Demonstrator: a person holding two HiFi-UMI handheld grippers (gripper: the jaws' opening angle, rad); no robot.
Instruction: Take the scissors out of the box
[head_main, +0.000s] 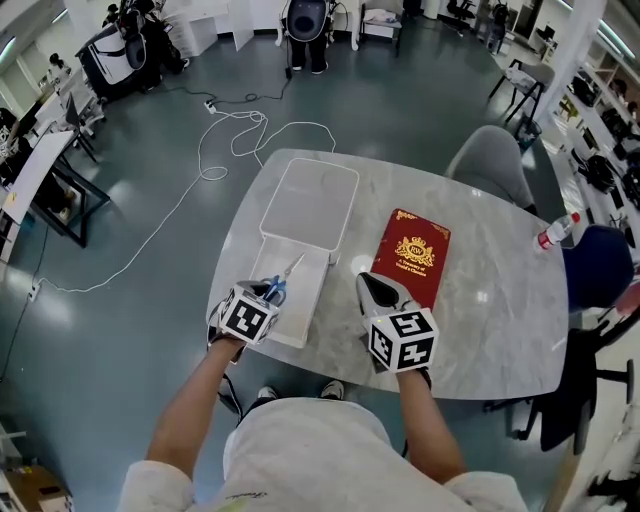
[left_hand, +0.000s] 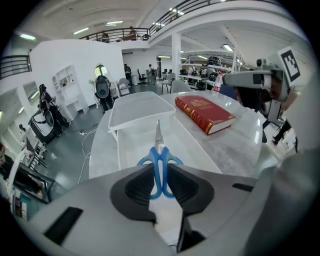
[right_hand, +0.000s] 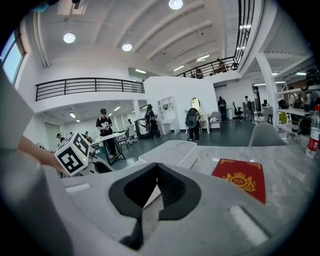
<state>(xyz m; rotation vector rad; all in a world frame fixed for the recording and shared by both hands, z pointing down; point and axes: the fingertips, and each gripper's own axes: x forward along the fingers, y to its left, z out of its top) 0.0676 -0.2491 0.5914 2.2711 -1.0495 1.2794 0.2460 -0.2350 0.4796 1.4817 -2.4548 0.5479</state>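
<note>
Blue-handled scissors (head_main: 281, 285) hang just above the open white box (head_main: 305, 310) at the table's near left. My left gripper (head_main: 272, 293) is shut on them. In the left gripper view the pads (left_hand: 137, 187) press the blue handles (left_hand: 160, 172) from both sides, and the blades point away over the box's inside (left_hand: 137, 145). My right gripper (head_main: 371, 286) rests to the right of the box, near the red book, shut with nothing in it. Its fingertips (right_hand: 157, 167) meet in the right gripper view.
The box's lid (head_main: 310, 203) lies flat just beyond the box. A red book (head_main: 412, 255) with a gold crest lies on the marble table (head_main: 490, 300) to the right. A bottle (head_main: 557, 231) stands at the far right edge. A grey chair (head_main: 490, 165) stands behind the table.
</note>
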